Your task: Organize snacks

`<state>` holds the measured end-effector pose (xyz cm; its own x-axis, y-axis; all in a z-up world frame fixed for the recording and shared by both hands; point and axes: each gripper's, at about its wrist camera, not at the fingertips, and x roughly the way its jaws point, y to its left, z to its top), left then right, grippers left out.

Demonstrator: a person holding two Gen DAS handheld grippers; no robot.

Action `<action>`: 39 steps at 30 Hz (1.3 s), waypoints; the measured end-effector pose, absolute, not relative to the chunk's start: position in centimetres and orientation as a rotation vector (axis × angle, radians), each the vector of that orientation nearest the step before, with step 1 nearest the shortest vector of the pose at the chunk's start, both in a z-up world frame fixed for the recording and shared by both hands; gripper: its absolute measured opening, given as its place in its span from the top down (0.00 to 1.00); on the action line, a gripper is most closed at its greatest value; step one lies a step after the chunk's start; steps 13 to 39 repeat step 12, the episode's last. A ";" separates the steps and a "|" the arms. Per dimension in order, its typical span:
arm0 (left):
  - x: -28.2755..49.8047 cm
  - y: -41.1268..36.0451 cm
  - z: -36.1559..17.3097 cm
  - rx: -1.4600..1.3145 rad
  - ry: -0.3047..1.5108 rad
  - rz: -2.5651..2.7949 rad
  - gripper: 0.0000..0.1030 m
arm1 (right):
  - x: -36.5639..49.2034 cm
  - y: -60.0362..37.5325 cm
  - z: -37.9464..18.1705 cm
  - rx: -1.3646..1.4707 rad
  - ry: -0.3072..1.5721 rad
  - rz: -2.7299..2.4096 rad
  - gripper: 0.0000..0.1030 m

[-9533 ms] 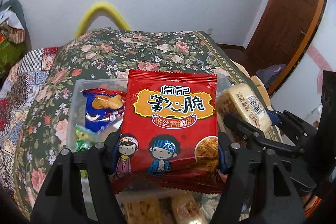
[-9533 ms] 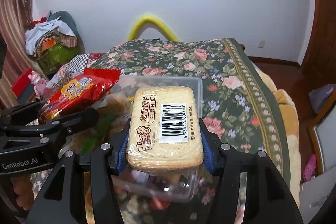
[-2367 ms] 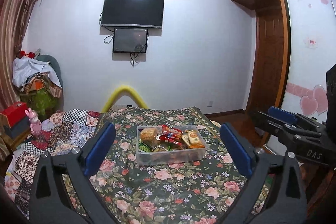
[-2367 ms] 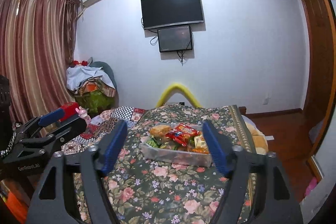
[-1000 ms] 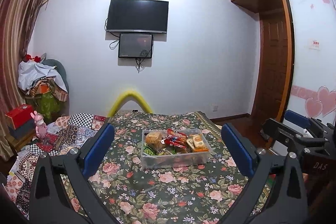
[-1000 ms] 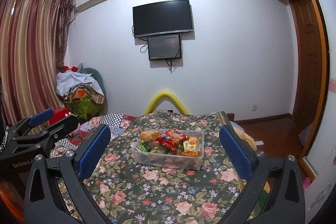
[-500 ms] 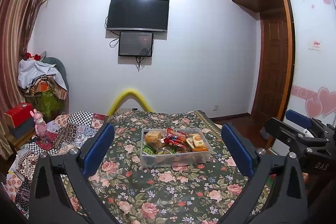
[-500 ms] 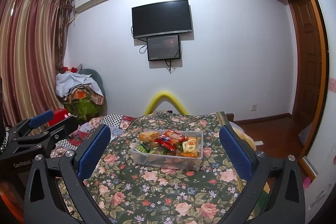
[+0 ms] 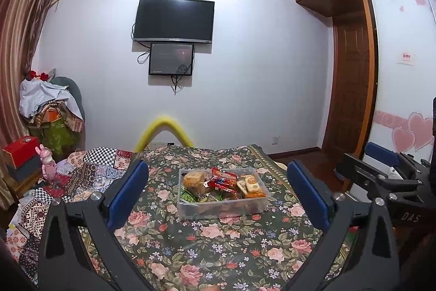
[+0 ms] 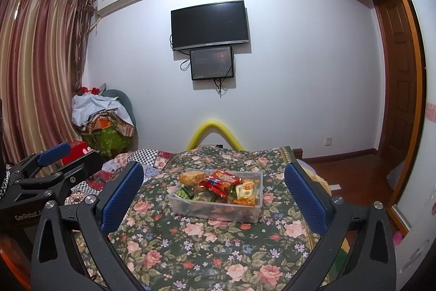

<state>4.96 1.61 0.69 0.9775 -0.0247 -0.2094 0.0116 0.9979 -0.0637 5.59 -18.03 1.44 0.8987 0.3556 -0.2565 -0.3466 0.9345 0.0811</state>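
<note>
A clear plastic box (image 9: 220, 209) (image 10: 215, 209) sits in the middle of the floral bedspread, filled with snacks. On top lie a red packet (image 9: 223, 180) (image 10: 219, 180), a golden cake pack (image 9: 193, 179) (image 10: 190, 177) at the left and yellow-orange packets (image 9: 252, 183) (image 10: 245, 190) at the right. My left gripper (image 9: 216, 173) is open and empty, held well back from the box. My right gripper (image 10: 212, 173) is open too, nothing between its blue pads (image 10: 121, 198), equally far back. Each gripper shows at the edge of the other's view: the right one (image 9: 381, 176), the left one (image 10: 54, 173).
The floral bedspread (image 9: 218, 250) stretches between me and the box. A patchwork quilt (image 9: 81, 176) lies at the left, with a red box (image 9: 20, 153) and a clothes pile (image 9: 51, 111) beyond. A yellow foam arch (image 9: 163, 131) stands behind the bed; a wooden door (image 9: 351, 94) is at the right.
9.5 s ago each gripper held a snack over the box; both are now open, empty and drawn far back. Over the last second the views barely shift.
</note>
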 end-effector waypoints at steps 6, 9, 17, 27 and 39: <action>5.1 1.4 0.6 -0.063 0.220 -0.016 0.00 | 5.6 -18.0 1.4 0.034 0.273 0.364 0.00; 5.2 1.3 0.6 -0.058 0.223 -0.021 0.00 | 5.6 -18.0 1.4 0.035 0.273 0.364 0.00; 5.4 1.1 0.5 -0.051 0.226 -0.022 0.00 | 5.7 -18.1 1.4 0.036 0.276 0.362 0.00; 5.4 1.1 0.5 -0.051 0.226 -0.022 0.00 | 5.7 -18.1 1.4 0.036 0.276 0.362 0.00; 5.4 1.1 0.5 -0.051 0.226 -0.022 0.00 | 5.7 -18.1 1.4 0.036 0.276 0.362 0.00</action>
